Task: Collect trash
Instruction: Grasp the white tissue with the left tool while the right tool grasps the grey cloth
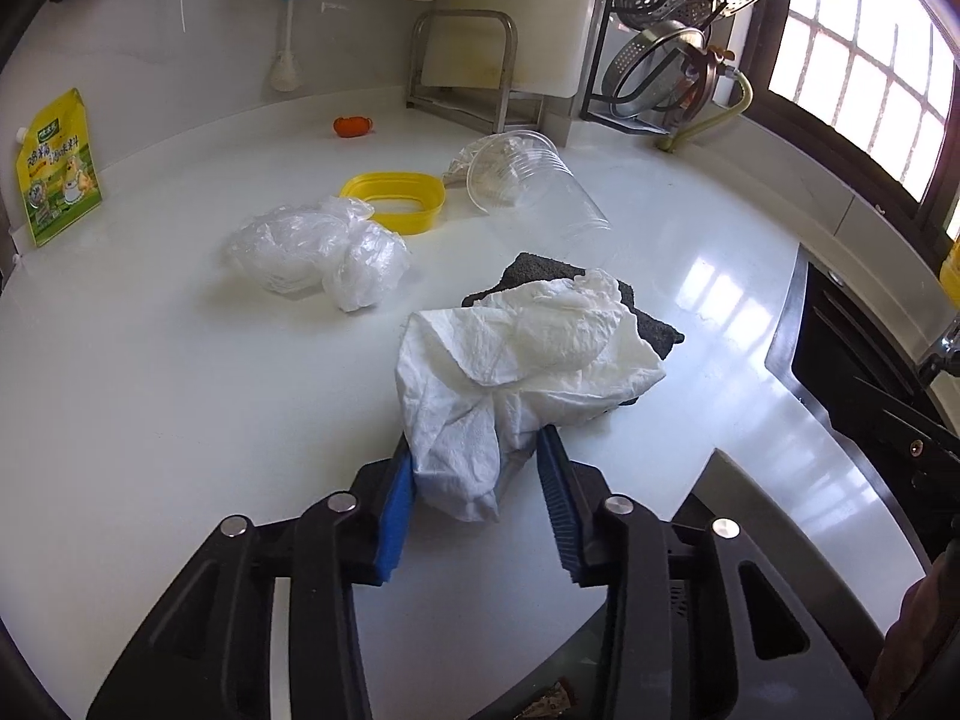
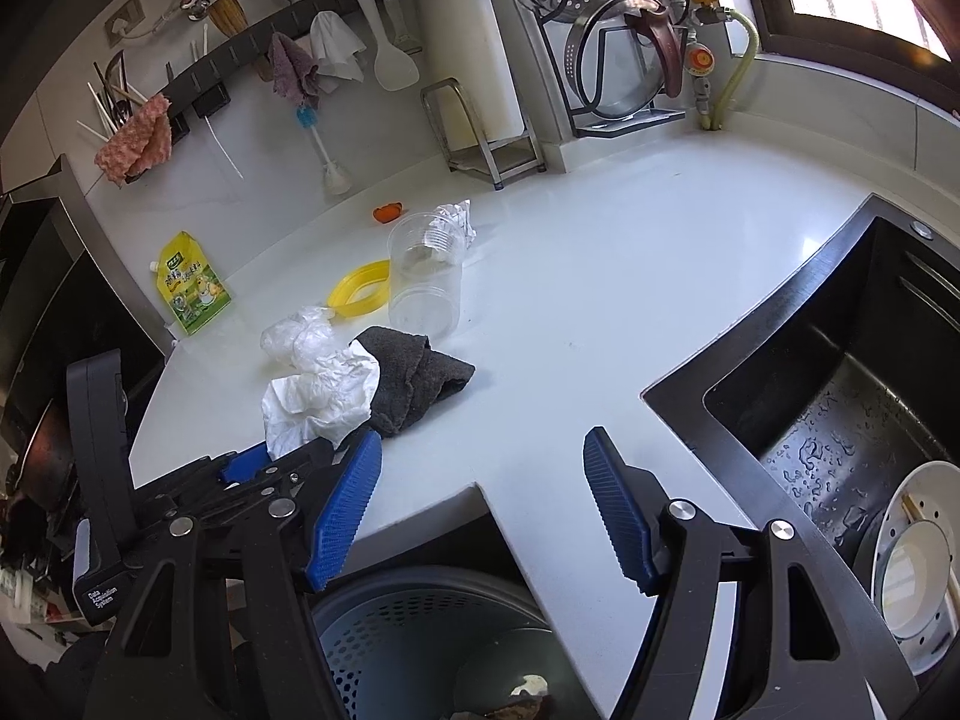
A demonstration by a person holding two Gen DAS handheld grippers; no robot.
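A crumpled white paper towel lies on the white counter, partly over a dark grey cloth. My left gripper has its blue pads on either side of the towel's near end; the towel fills the gap, the jaws partly closed on it. In the right wrist view the towel, the cloth and the left gripper show at left. My right gripper is open and empty above the counter's front edge, over a grey perforated bin. A crumpled plastic bag, a clear cup on its side and a foil wad lie farther back.
A yellow lid ring, an orange bit and a yellow seasoning pouch are on the counter. A black sink with a white plate is at right. A dish rack and cutting board stand line the back wall.
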